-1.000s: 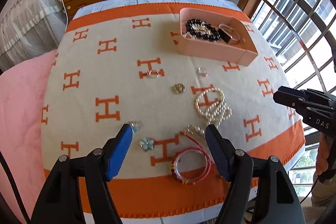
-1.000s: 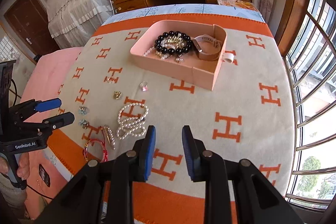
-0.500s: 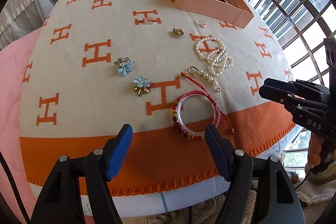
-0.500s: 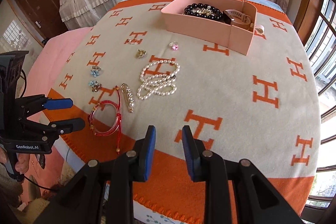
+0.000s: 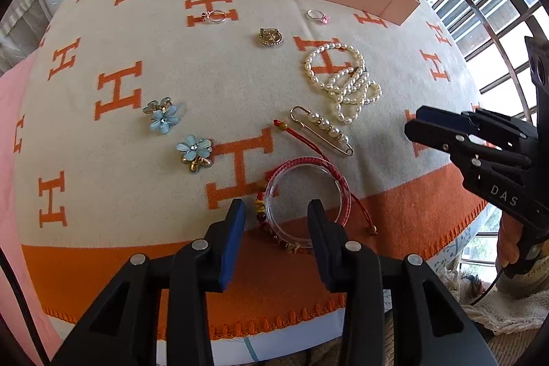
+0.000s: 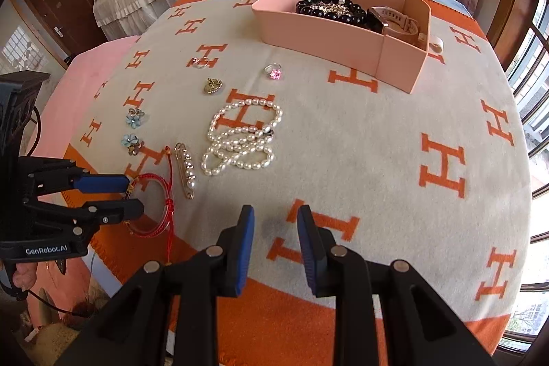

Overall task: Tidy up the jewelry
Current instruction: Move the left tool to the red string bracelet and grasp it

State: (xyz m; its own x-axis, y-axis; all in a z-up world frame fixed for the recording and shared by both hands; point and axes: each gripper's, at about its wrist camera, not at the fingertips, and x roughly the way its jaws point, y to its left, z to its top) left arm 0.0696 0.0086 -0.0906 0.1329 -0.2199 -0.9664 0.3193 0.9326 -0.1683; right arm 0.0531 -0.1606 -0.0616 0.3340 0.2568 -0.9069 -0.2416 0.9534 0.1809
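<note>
Left hand-held gripper [image 5: 276, 222]: jaws closing, set either side of the near arc of the clear bangle [image 5: 307, 194]; pads not yet seen pressing on it.
Reason for that pose: it points steeply down at the near edge of the bed, probably so the thin ring can be pinched across its rim.
Red cord bracelet [image 5: 310, 165]: wound around the bangle, its beaded part under the jaws, so the two may lift together.
Right hand-held gripper [image 6: 276, 228]: part open, nothing between its pads, hovering over bare blanket [image 6: 394, 132] beside the left one, likely waiting.
Pearl pin [image 5: 324, 127]: just beyond the bangle, apart from it.
Pearl necklace [image 5: 343, 81]: coiled mid-blanket.
Blue flower earrings [image 5: 178, 132]: toward the left edge.
Gold pendant [image 5: 271, 37], ring with pink stone [image 5: 318, 16], second ring [image 5: 214, 16]: farther back.
Pink tray [image 6: 319, 33]: far right corner, holding black beads [image 6: 329, 8] and a watch [image 6: 394, 23]; the likely destination.
Hard to make out: whether bangle and cord are joined; the tray floor behind its wall; a white object behind the tray.
</note>
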